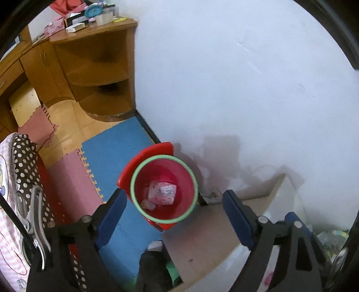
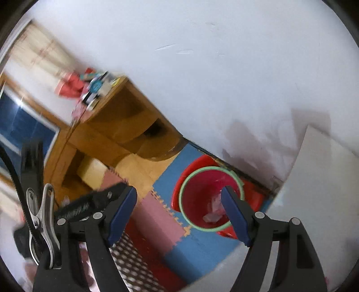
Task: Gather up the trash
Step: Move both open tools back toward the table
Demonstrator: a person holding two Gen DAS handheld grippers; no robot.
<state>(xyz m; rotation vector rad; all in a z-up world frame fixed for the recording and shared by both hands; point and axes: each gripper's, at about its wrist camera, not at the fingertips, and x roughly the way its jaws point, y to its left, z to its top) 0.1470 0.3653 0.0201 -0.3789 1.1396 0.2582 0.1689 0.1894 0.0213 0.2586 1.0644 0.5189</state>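
A red bin (image 1: 165, 188) with a green rim is seen on the blue floor mat (image 1: 116, 152) by the wall, with a pink wrapper (image 1: 162, 193) and a small scrap lying inside. Both the left tool (image 1: 172, 215) and the right tool (image 2: 179, 213) are spread wide, nothing pinched. Further trash is probably sought next; the tools are best kept spread and swung clear of the rim.

Wooden corner shelf unit (image 1: 98, 67) stands against the white wall (image 1: 235, 78), a blue clock (image 1: 93, 10) and small boxes (image 1: 75, 27) on top. Before the shelf unit, blue (image 1: 116, 148) and pink foam mats (image 1: 69, 177) cover the floor; polka-dot fabric (image 1: 24, 161) lies beside the pink mats.
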